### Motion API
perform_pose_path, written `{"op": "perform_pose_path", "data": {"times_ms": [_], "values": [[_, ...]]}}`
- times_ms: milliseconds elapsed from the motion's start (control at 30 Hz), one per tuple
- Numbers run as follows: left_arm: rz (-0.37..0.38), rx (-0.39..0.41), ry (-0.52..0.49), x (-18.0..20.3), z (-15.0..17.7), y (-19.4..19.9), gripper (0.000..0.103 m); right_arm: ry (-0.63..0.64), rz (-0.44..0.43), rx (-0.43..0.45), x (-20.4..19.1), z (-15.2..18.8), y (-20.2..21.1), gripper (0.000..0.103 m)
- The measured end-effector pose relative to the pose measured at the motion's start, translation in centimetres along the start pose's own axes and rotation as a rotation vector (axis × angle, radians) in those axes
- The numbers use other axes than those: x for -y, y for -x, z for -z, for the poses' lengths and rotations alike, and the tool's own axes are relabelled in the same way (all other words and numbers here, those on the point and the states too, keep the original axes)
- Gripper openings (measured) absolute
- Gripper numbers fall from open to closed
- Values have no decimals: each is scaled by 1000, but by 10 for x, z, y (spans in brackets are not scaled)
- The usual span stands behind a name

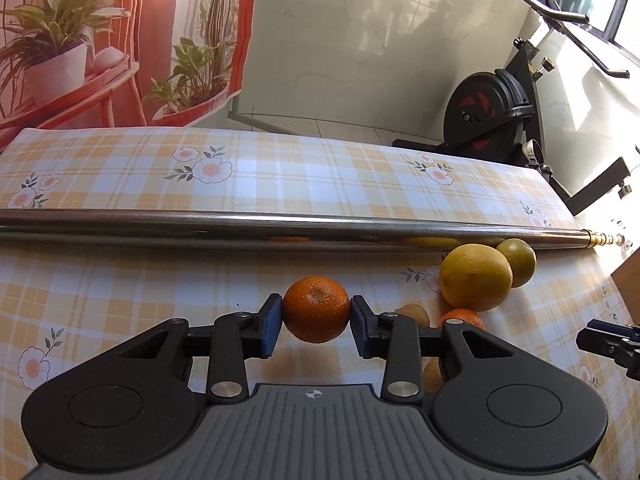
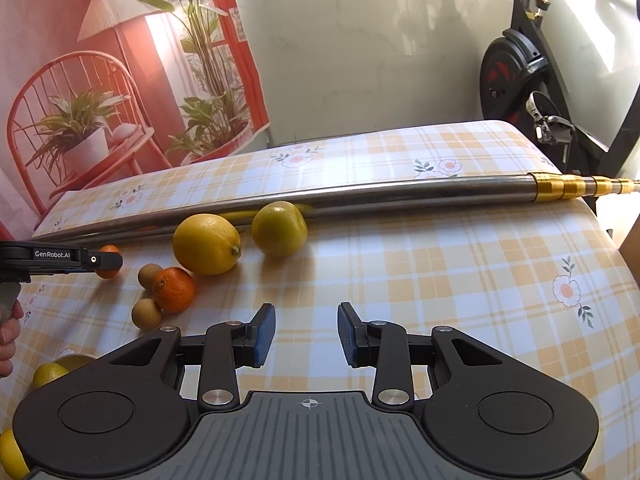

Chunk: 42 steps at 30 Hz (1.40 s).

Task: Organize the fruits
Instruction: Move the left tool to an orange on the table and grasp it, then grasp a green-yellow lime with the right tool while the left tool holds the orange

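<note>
While its blue-padded jaws press on either side of a round orange mandarin (image 1: 317, 309), the left gripper (image 1: 316, 322) grasps the fruit just above the yellow-and-white checked tablecloth with daisy prints (image 1: 120, 280). Just right of that gripper sit a large yellow lemon (image 1: 475, 277) and, touching it from behind, a greenish-yellow citrus (image 1: 520, 261), with a second orange mandarin (image 1: 464, 317) and a small tan round fruit (image 1: 412, 313) partly hidden behind the right finger (image 1: 362, 326). Beyond the held fruit, a long polished steel pole with a brass tip (image 1: 280, 226) lies across the table. Off to the right, the right gripper (image 2: 307, 334) hovers over bare cloth, its jaws standing apart with nothing between them. In the right wrist view, another small tan fruit (image 2: 147, 313) lies beside the loose mandarin, and more yellow fruit (image 2: 48, 374) sits at the near left edge by the person's hand (image 2: 9, 334).
</note>
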<state>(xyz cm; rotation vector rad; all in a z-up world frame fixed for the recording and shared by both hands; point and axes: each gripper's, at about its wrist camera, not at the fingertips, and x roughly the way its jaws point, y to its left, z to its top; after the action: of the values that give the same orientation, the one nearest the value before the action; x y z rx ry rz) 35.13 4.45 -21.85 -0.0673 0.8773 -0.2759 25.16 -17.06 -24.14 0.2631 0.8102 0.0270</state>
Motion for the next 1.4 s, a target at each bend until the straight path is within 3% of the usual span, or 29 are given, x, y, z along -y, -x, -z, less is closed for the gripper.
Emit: {"op": "perform_pose_path", "data": {"times_ms": [133,400,500,933,1400], "values": [[-5,32,-40,2,6,24,39,29,-3,11,-2,-5,-2,32],[-9,98,44,-13,13,61,39,84,-41,78,-12,-33,-23,32],[-13,97,50,-13,18,63,39,98,-51,105,-17,-41,-34,33],[-3,74,46,-6,31,59,39,120,-30,66,-26,-53,-81,40],[13,80,31,3,38,71,39,7,-87,45,-13,-48,-86,42]]}}
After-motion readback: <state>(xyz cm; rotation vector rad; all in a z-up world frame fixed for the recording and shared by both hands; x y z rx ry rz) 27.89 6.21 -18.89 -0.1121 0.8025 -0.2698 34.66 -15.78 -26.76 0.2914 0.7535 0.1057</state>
